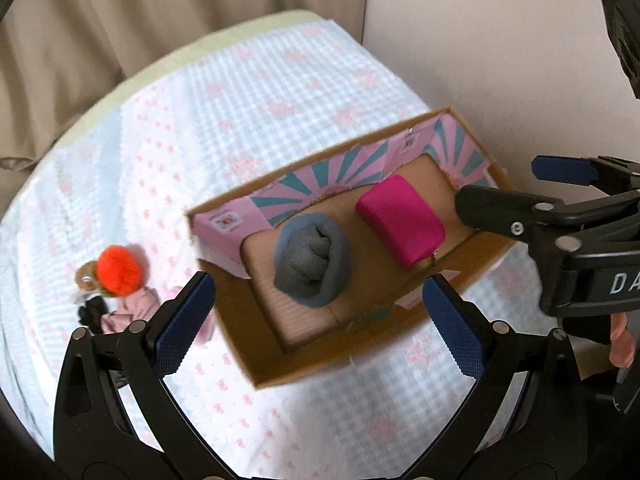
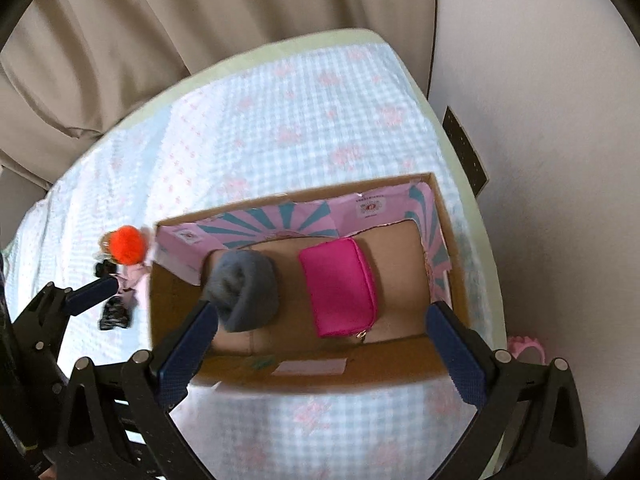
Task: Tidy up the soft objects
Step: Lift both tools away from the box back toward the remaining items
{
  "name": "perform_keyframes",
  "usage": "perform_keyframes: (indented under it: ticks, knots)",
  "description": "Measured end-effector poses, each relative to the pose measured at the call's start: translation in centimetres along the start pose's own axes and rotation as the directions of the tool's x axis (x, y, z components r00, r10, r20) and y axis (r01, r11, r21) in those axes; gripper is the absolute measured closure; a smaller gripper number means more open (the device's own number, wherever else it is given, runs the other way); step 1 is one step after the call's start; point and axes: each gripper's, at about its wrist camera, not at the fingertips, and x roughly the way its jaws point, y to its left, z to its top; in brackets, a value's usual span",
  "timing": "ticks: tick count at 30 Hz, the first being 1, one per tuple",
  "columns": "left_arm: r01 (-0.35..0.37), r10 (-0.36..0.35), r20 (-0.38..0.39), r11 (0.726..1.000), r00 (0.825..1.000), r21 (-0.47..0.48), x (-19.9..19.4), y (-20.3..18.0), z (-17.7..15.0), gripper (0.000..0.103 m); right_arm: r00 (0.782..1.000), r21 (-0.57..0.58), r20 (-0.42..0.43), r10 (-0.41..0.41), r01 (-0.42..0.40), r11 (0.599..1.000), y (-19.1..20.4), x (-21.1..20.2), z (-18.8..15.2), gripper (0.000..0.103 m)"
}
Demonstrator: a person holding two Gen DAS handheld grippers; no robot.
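Note:
A cardboard box with pink and teal lining sits on the checked cloth. Inside lie a rolled grey sock bundle and a magenta pouch. Left of the box lies a small pile: an orange pompom, a pink cloth piece and a black item. My left gripper is open and empty above the box's near side. My right gripper is open and empty over the box's near wall; it also shows in the left wrist view.
The table has a pale green edge under the blue-and-white checked cloth. Beige curtains hang behind it and a pale wall stands on the right. A pink object lies beyond the table's right edge.

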Motion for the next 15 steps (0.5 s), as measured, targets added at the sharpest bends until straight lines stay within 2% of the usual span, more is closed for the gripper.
perform_keyframes:
  ticks: [5,10,15]
  knots:
    - [0.002,-0.001,0.078,1.000,0.997,-0.024,-6.1,1.1,-0.9,0.000,0.998,-0.023,0.066,-0.005,0.007,1.000,2.0,-5.1,-0.9,0.000]
    - [0.027,-0.015,0.171,0.997,0.985,-0.070,-13.1,3.4,-2.4,0.000,0.992,-0.040,0.128,-0.011,0.017,0.999,5.0,-10.6,-2.3,0.000]
    - [-0.018,0.045,0.257,0.994,0.965,-0.106,-19.0,6.3,-4.8,0.000,0.983,-0.046,0.181,-0.031,0.040,0.998,8.8,-15.3,-4.2,0.000]
